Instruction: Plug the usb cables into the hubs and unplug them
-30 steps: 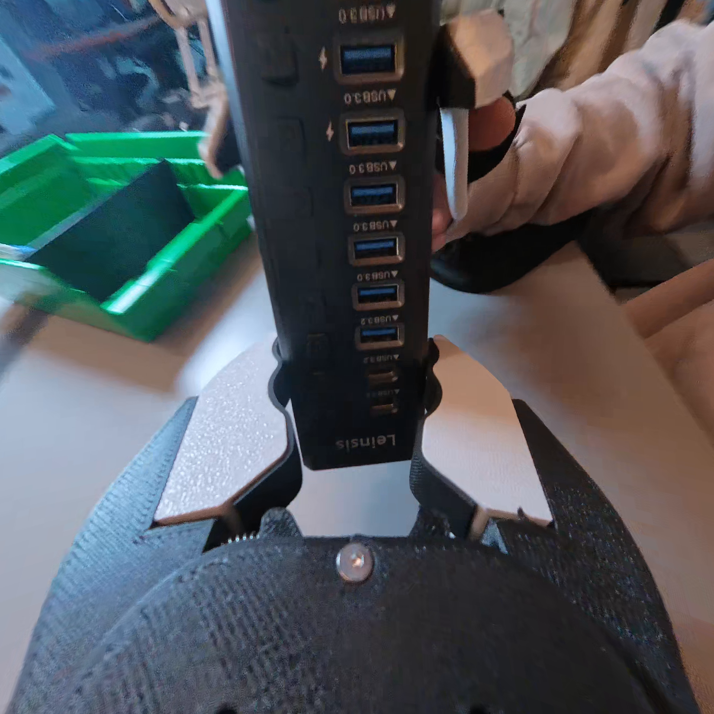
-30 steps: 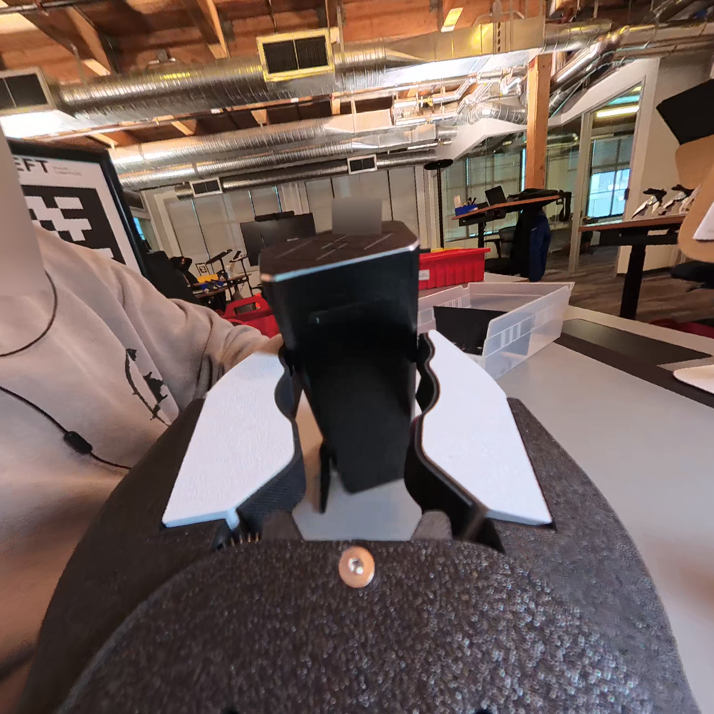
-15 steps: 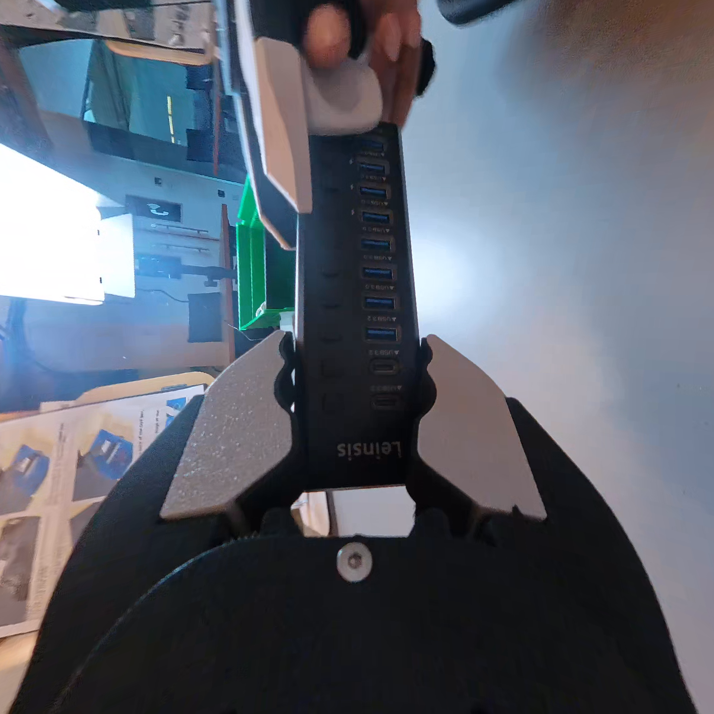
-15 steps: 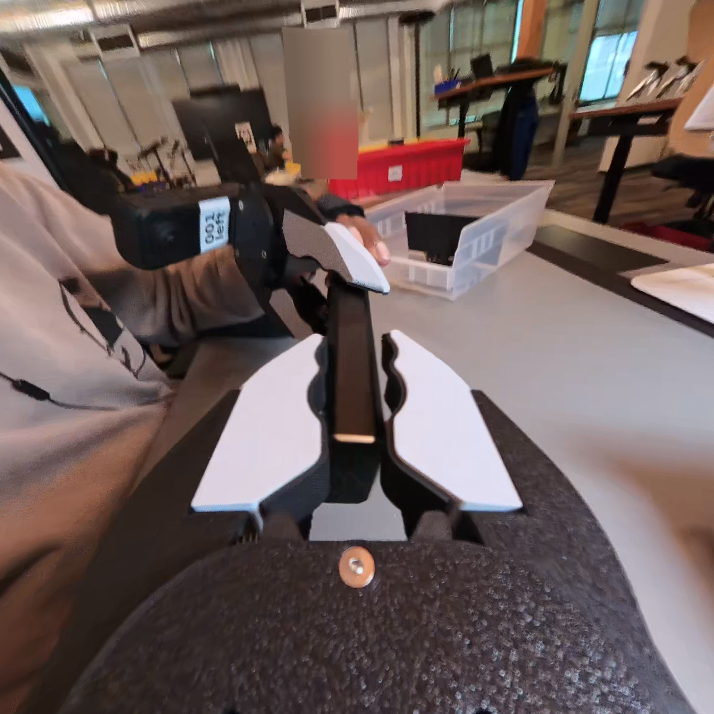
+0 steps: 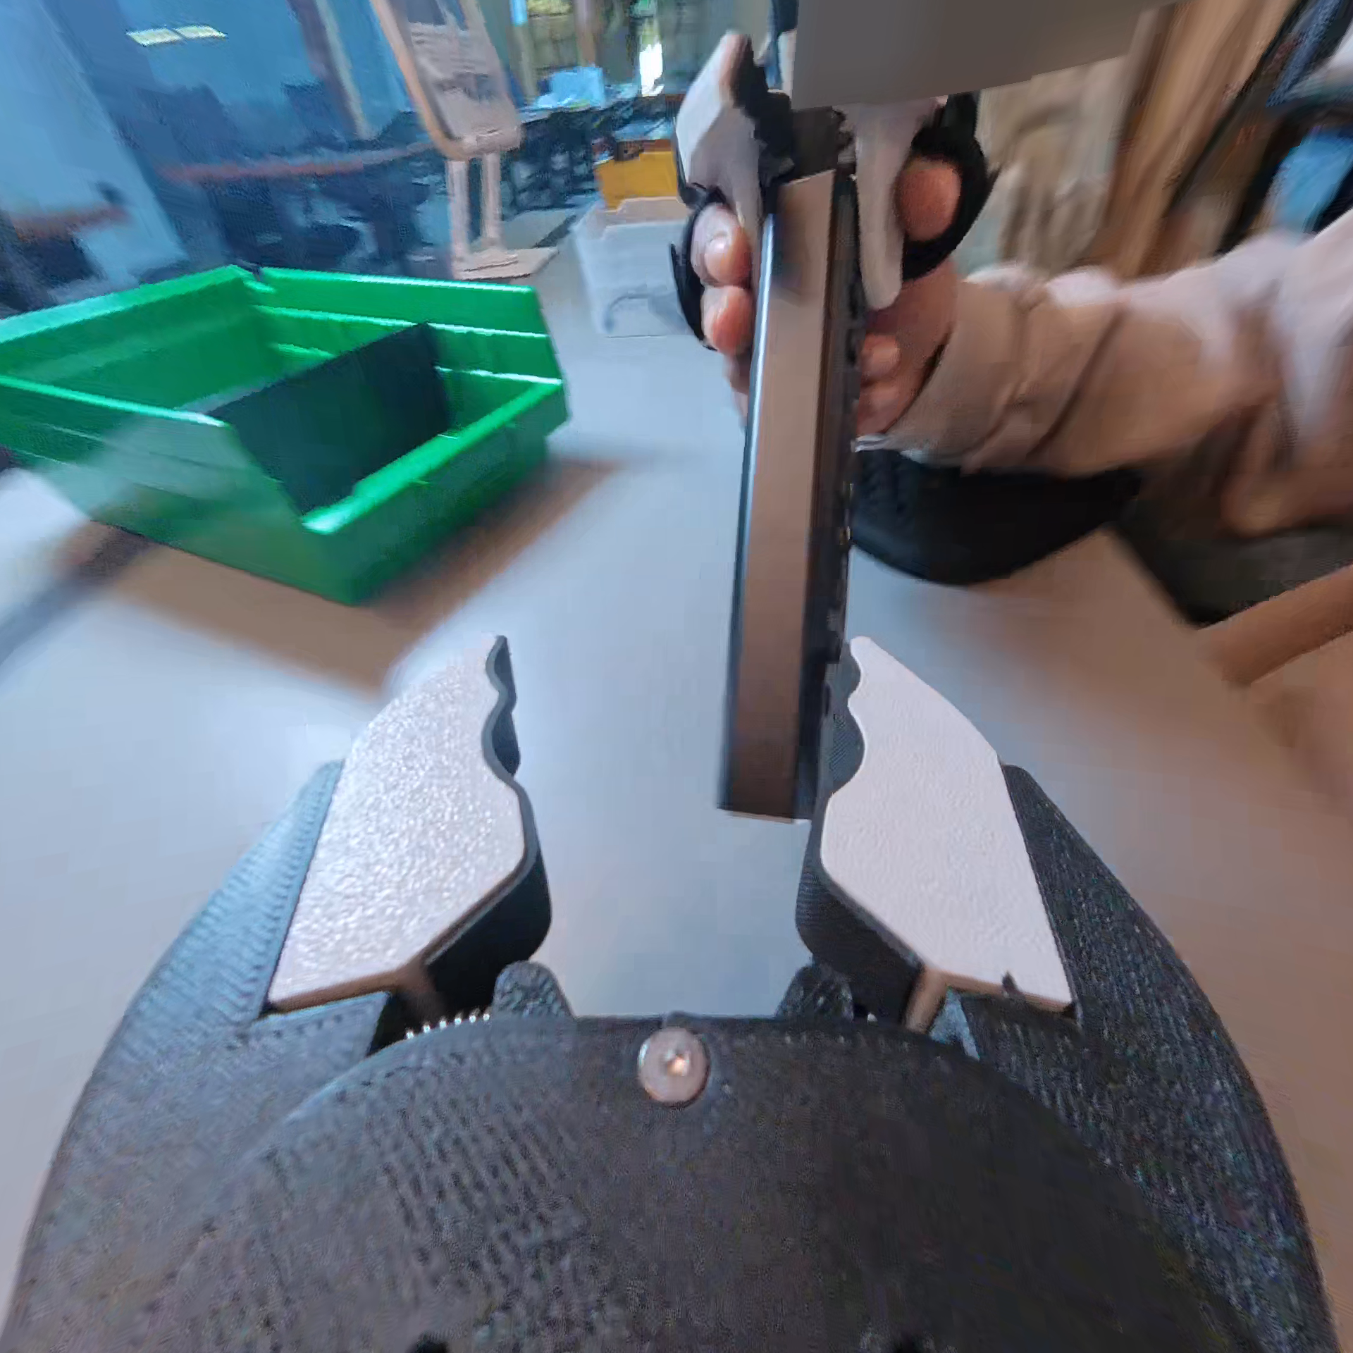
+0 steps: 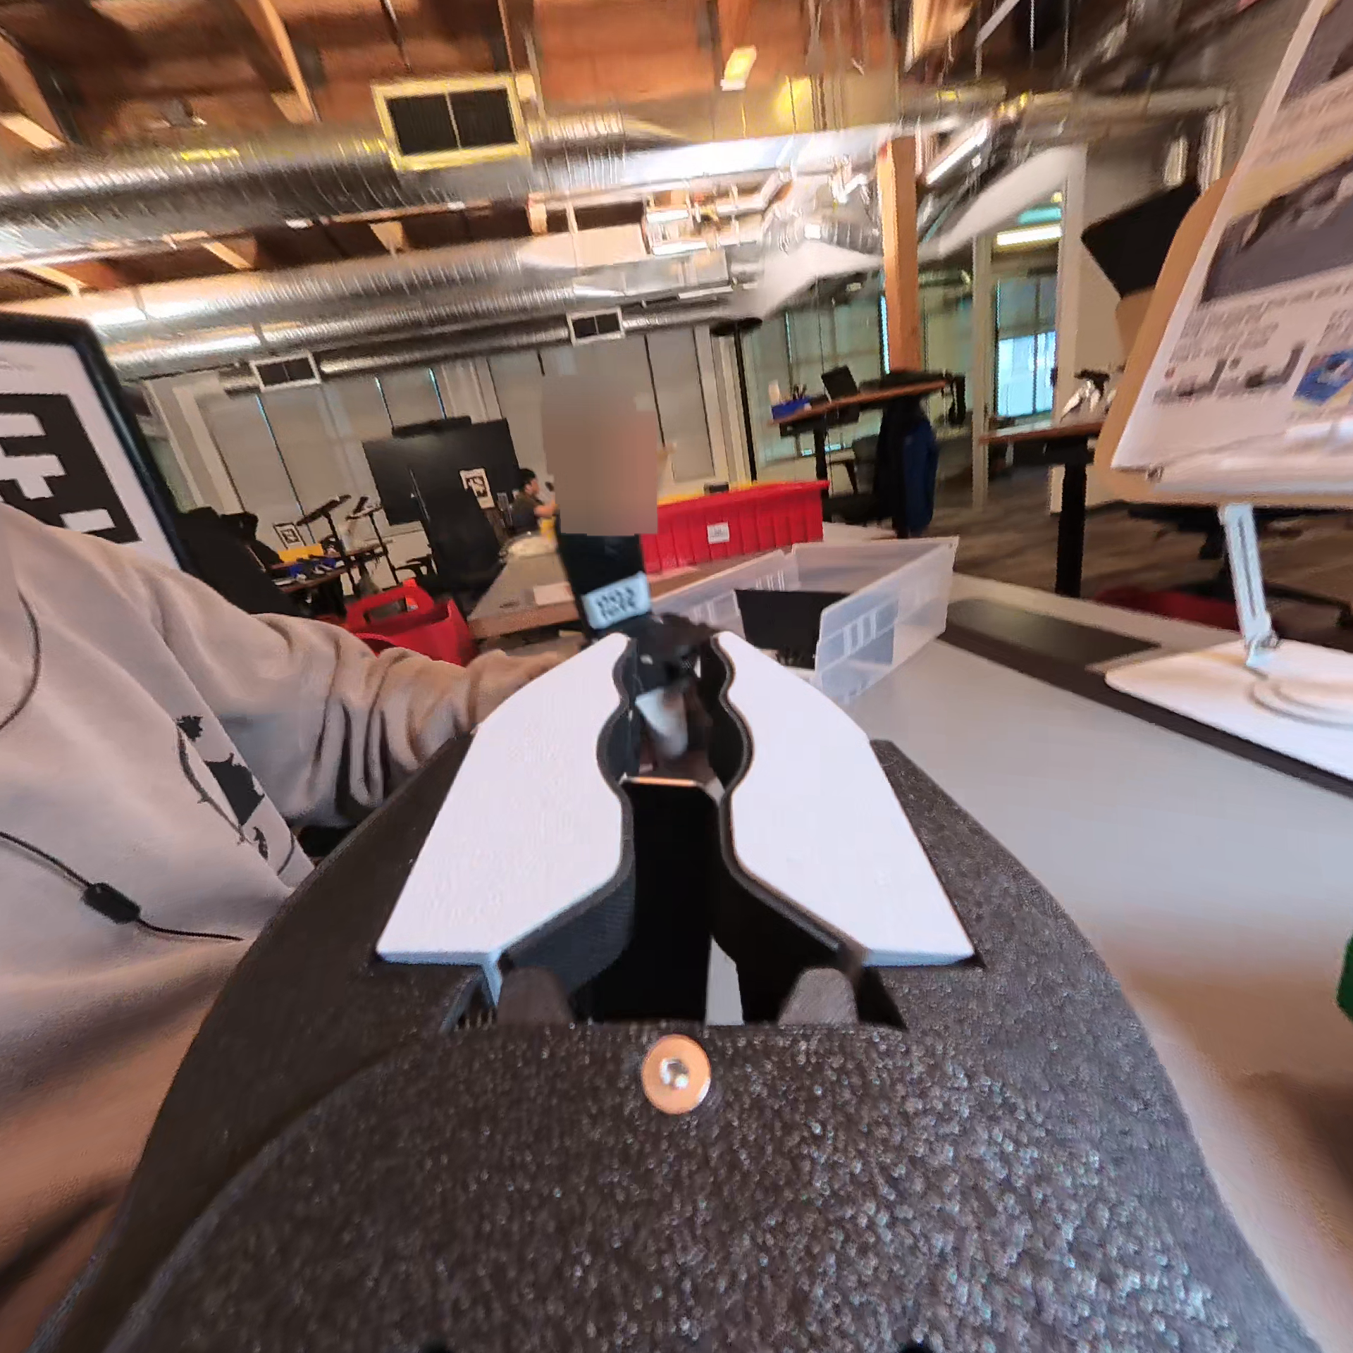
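While your right gripper [image 6: 672, 662] pinches one end of the hub [image 5: 787, 512], its white fingers [image 6: 534, 798] pressed against the narrow black body, your left gripper [image 5: 677, 659] stands spread wide with nothing between its fingers. Seen from the left wrist, the hub hangs edge-on in the air above the worktop [image 5: 220, 732], its lower end just beside the left gripper's right finger [image 5: 930, 827]; whether they touch is unclear. Your right hand [image 5: 886, 307] wraps the right gripper's handle at the hub's far end. On the worktop's far left sits a green bin [image 5: 293, 425]. From the right wrist, a clear bin [image 6: 864, 608] rests near the worktop's far edge, and a white stand [image 6: 1245, 659] is at the right edge.
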